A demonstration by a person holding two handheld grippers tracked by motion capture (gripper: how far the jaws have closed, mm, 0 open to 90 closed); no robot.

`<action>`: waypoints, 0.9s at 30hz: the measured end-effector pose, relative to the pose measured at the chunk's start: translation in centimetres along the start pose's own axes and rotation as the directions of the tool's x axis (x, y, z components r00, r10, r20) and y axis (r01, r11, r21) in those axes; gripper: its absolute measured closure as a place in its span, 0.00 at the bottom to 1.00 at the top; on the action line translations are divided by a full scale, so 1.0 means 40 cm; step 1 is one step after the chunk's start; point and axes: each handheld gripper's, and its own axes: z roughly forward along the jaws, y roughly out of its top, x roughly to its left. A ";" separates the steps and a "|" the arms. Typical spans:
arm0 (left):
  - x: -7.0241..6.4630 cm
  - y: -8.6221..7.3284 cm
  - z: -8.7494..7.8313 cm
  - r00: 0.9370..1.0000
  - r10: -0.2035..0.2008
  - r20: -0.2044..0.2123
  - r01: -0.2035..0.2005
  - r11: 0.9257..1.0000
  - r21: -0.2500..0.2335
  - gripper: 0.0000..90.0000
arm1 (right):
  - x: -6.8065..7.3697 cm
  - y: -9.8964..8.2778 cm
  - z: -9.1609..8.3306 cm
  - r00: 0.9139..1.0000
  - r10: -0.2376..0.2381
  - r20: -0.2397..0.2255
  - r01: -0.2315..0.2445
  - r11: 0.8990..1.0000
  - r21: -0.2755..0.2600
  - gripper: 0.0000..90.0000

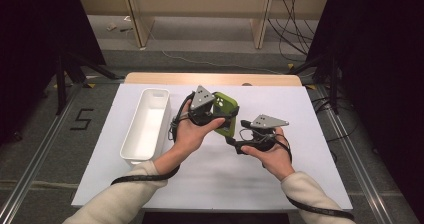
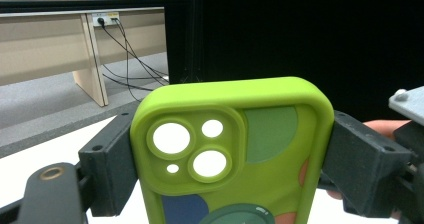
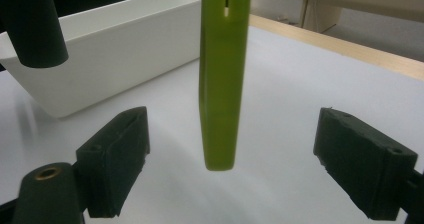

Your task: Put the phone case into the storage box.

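The left gripper (image 1: pixel 220 115) holds a green phone case (image 1: pixel 226 113) clear of the white tabletop (image 1: pixel 280 109), above its middle, with the case standing upright between the two hands. In the left gripper view the case (image 2: pixel 235 149) faces the camera with its back: a raised camera block with round cut-outs sits at the upper left, and patches of darker green, blue and orange mark the lime surface. Both black jaws press against its long edges, one on each side, so the case is clamped across its width. The right gripper (image 1: pixel 239 134) sits just beside the case, low and to the right of it in the high view, with its jaws spread wide. In the right gripper view the case (image 3: pixel 222 79) shows edge-on, a thin green slab hanging between those two jaws (image 3: pixel 240 169) with a clear gap to each pad, so nothing is pinched there. A white rectangular bin (image 1: pixel 146 125) lies on the tabletop to the left of the left hand (image 1: pixel 192 134), well apart from the case, and it shows behind the case in the right gripper view (image 3: pixel 115 49).
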 end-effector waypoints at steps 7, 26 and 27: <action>0.006 -0.005 -0.007 1.000 0.003 -0.003 -0.003 1.000 0.005 0.18 | -0.011 -0.004 -0.023 1.000 -0.006 0.004 0.006 1.000 -0.013 0.17; 0.028 0.000 -0.045 1.000 0.012 -0.024 -0.012 1.000 0.001 0.18 | -0.023 -0.019 -0.076 1.000 -0.021 0.015 0.022 0.998 -0.052 0.17; 0.030 0.001 -0.047 1.000 0.013 -0.024 -0.013 1.000 0.002 0.18 | -0.024 -0.020 -0.078 1.000 -0.021 0.017 0.022 0.998 -0.053 0.17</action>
